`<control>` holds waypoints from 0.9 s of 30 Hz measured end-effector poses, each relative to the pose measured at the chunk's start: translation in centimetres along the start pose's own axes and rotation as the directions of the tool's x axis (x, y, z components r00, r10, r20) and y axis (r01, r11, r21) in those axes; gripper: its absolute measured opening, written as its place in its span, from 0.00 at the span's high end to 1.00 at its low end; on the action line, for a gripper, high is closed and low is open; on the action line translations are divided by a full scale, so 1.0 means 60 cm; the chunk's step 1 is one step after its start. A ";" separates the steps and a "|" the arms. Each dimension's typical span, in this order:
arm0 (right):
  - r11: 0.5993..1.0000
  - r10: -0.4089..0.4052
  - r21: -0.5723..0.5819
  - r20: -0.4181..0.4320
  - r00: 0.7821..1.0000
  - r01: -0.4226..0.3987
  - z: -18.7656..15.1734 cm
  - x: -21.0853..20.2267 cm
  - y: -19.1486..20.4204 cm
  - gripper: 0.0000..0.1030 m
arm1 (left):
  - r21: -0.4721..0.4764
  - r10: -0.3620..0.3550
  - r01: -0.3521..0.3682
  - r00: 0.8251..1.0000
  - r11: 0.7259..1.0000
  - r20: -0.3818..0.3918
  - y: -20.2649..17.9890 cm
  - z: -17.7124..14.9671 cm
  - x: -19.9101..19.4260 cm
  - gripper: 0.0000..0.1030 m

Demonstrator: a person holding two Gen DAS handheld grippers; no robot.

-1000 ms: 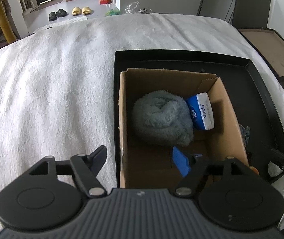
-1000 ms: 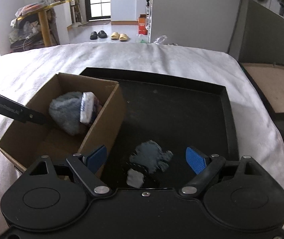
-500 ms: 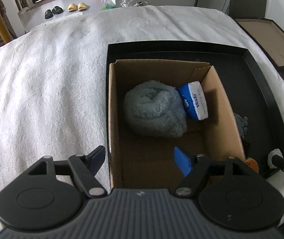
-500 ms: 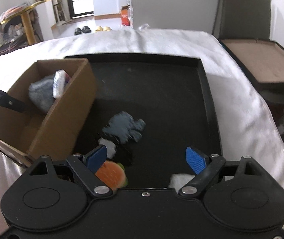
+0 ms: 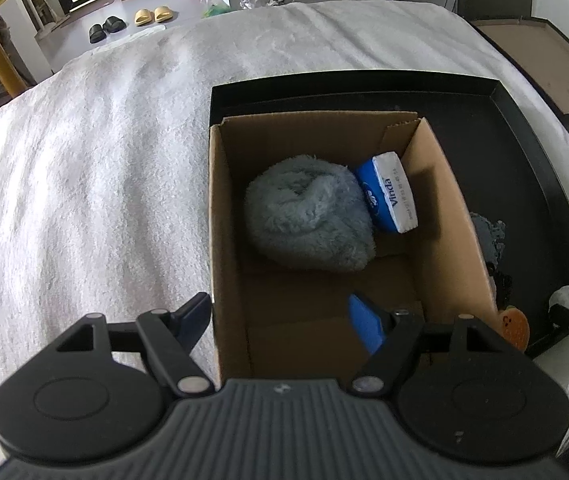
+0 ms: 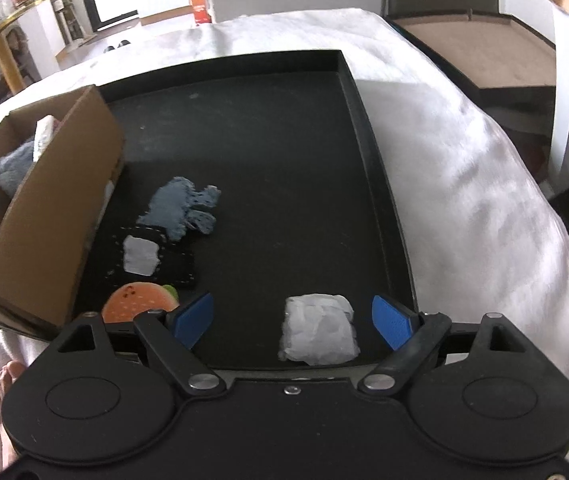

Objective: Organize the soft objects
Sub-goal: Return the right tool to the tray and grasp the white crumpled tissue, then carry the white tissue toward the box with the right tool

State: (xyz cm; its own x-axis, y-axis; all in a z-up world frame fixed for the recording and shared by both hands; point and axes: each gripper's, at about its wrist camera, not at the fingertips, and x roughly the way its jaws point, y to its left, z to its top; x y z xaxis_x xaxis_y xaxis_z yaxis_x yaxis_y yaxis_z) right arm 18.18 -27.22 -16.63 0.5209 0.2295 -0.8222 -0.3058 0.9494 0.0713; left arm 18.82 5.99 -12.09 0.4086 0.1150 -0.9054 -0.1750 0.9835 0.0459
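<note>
Hovering low over the near edge of the black tray (image 6: 384,184), the right hand-held gripper (image 6: 292,320) has its blue pads spread wide with nothing pinched; the white crumpled wad (image 6: 318,330) lies on the tray floor right between them — closer to the right pad than the left, touching neither as far as the view shows. That is the relation the coming move seems to turn on: the wad sits straight ahead of the jaws, at the tray's near edge toward its right corner, roughly squarish, with no clear long axis to line up on; closing where it stands should catch it.

The left hand-held gripper (image 5: 280,318) is also spread and empty — one finger outside the left wall of the cardboard box (image 5: 450,216), the other over the box floor; it is well apart from the wad, so the right hand is plainly the nearer.

The box stands in the tray's left part, already holding a grey fluffy towel (image 5: 308,216) and a tissue pack (image 5: 388,192); a blue-grey cloth (image 6: 182,208), a black patch (image 6: 152,258) and an orange plush (image 6: 138,304) lie just beside its right wall.
</note>
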 end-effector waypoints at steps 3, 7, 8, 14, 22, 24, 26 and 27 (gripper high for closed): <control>1.000 -0.004 0.008 -0.027 1.000 0.004 -0.004 0.012 -0.008 0.28 | 0.004 0.005 -0.005 1.000 1.000 0.000 -0.003 0.002 -0.001 0.28; 1.000 -0.001 0.026 -0.061 0.998 0.002 -0.007 0.023 -0.021 0.63 | 0.005 0.013 -0.013 1.000 1.000 -0.003 -0.005 0.001 0.001 0.28; 0.999 0.005 0.036 -0.061 0.998 -0.003 -0.008 0.022 -0.024 0.63 | 0.005 0.014 -0.014 1.000 1.000 -0.004 -0.005 0.002 0.002 0.28; 0.999 0.008 0.032 -0.033 0.999 -0.007 -0.004 0.008 -0.028 0.64 | 0.001 0.010 -0.010 1.000 1.000 -0.004 -0.005 0.002 0.003 0.27; 1.000 0.006 0.004 0.000 1.000 -0.006 0.019 -0.013 -0.011 0.64 | -0.006 -0.010 0.010 1.000 1.000 0.001 0.002 -0.001 0.002 0.27; 1.000 0.007 -0.001 0.011 1.000 -0.007 0.026 -0.019 -0.005 0.64 | -0.005 -0.016 0.016 1.000 1.000 0.001 0.005 -0.002 0.000 0.27; 1.000 0.015 -0.004 0.024 1.000 -0.014 0.032 -0.025 0.002 0.64 | -0.007 -0.018 0.018 1.000 1.000 0.004 0.008 -0.003 -0.002 0.27; 1.000 0.018 -0.007 0.033 0.999 -0.018 0.036 -0.029 0.005 0.64 | -0.010 -0.017 0.017 1.000 1.000 0.007 0.010 -0.004 -0.003 0.27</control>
State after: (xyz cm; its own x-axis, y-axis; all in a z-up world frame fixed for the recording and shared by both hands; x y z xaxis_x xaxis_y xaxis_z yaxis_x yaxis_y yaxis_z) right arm 18.87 -26.87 -13.96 0.5416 0.2535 -0.8015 -0.3203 0.9437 0.0821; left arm 18.42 6.51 -12.00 0.4174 0.0992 -0.9033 -0.1770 0.9839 0.0263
